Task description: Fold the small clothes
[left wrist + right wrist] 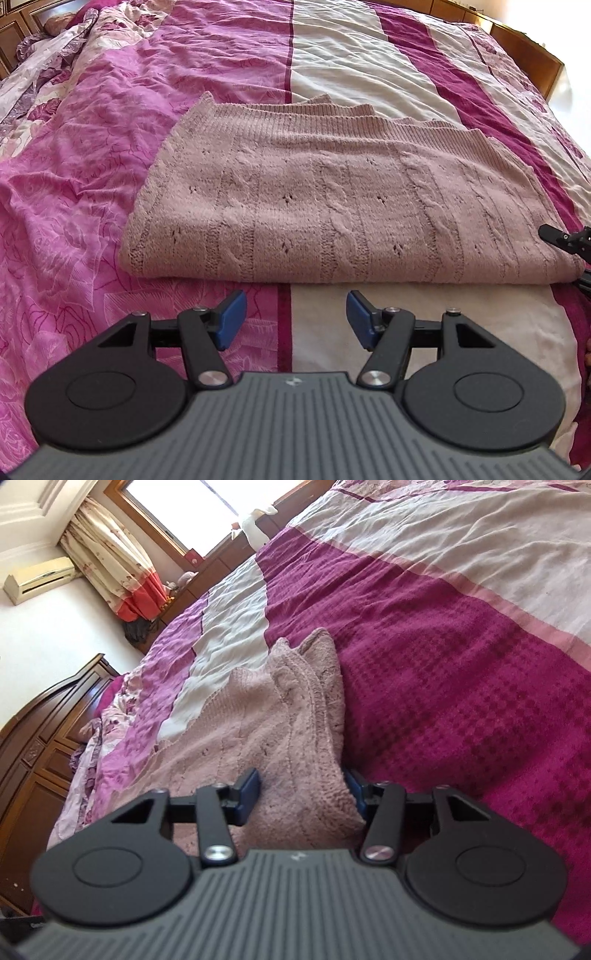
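Striped bedspread [351, 55], folded sweater [332, 206] lengthwise across.

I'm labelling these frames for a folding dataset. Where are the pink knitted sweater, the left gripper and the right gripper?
pink knitted sweater [332, 206]: left wrist view, middle of the folded top layer.
left gripper [295, 319]: left wrist view, midway between its blue fingers.
right gripper [303, 794]: right wrist view, midway between its fingers, over the sweater's edge.

Folded sweater [332, 206] lies on the bed [369, 66].

A home bedroom. A wide bed [369, 66] with a pink striped cover fills it. A carved wooden headboard [44, 738], curtained window [192, 513] and wall air conditioner [37, 578] surround it.
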`<state>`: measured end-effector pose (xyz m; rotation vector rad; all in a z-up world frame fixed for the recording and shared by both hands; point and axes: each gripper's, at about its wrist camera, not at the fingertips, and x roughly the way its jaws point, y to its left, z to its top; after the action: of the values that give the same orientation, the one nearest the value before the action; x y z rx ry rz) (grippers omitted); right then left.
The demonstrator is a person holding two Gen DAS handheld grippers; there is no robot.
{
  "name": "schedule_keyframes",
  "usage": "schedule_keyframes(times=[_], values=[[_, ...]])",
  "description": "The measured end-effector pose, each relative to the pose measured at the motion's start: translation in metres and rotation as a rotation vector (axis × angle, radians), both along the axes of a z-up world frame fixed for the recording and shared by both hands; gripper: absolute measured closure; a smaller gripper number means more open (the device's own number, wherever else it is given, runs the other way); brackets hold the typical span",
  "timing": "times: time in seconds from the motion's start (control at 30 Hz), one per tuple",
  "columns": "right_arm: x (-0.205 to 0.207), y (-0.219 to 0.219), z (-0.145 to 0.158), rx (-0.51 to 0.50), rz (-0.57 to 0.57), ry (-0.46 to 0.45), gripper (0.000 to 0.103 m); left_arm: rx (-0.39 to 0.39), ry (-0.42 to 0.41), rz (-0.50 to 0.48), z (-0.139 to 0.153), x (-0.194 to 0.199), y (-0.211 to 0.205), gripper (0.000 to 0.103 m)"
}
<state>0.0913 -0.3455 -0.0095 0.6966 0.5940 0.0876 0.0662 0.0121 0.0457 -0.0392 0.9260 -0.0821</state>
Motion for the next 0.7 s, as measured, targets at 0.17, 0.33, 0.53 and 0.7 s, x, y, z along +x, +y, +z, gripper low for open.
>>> schedule_keyframes(times=[0.17,0.33,0.53,0.7], values=[[0.001,-0.006,-0.002,0.077,-0.016,0.007,0.055,0.002,0.002,-0.009,0.000,-0.003,-0.003,0.036],[0.005,-0.011,-0.007,0.160,-0.030,0.002,0.055,0.001,-0.002,-0.012,-0.001,-0.005,-0.003,0.036],[0.009,-0.012,-0.010,0.215,-0.057,0.017,0.072,0.004,-0.009,-0.011,0.004,-0.008,0.000,0.036],[0.008,-0.013,-0.013,0.248,-0.068,0.020,0.073,0.016,-0.008,-0.007,0.004,-0.013,0.003,0.036]])
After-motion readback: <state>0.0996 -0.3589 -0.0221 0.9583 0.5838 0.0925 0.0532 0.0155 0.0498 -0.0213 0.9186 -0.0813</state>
